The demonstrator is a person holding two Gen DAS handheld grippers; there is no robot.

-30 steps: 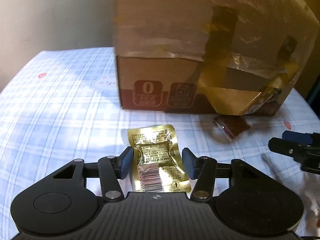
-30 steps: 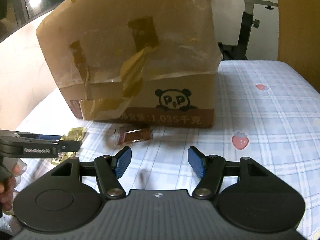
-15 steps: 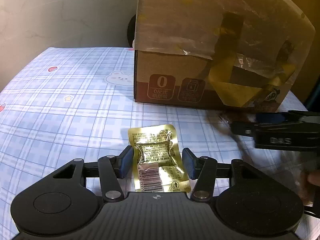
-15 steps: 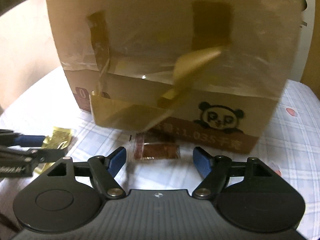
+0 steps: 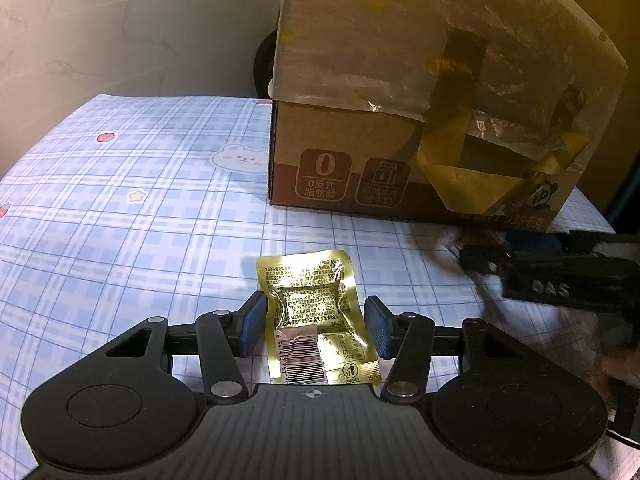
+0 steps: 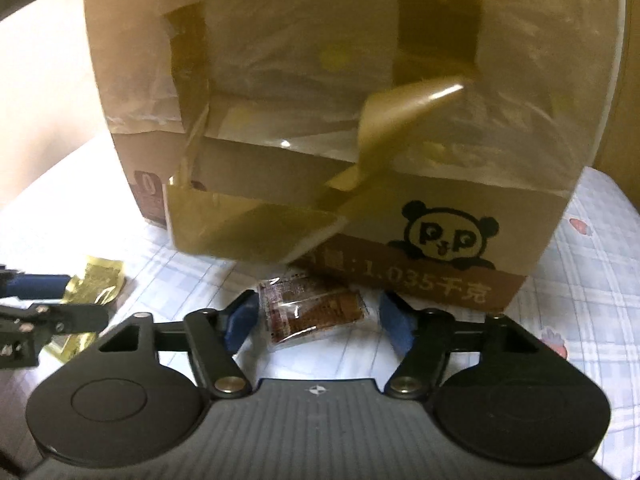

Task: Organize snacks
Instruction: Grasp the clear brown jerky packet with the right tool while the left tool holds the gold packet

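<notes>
The right hand-held gripper (image 6: pixel 318 320) has advanced toward the cardboard box (image 6: pixel 320 128); its spread jaws now bracket the brown snack packet (image 6: pixel 312 312) lying against the box base, not yet pinched. The left hand-held gripper (image 5: pixel 314 326) remains spread around the gold foil packet (image 5: pixel 316 312), which lies flat and unmoved. Judgement: both grasps are staged; closing comes next. The worktop (image 5: pixel 120 200) carries a blue plaid cloth with cartoon prints. A pale wall (image 5: pixel 120 20) stands behind.
</notes>
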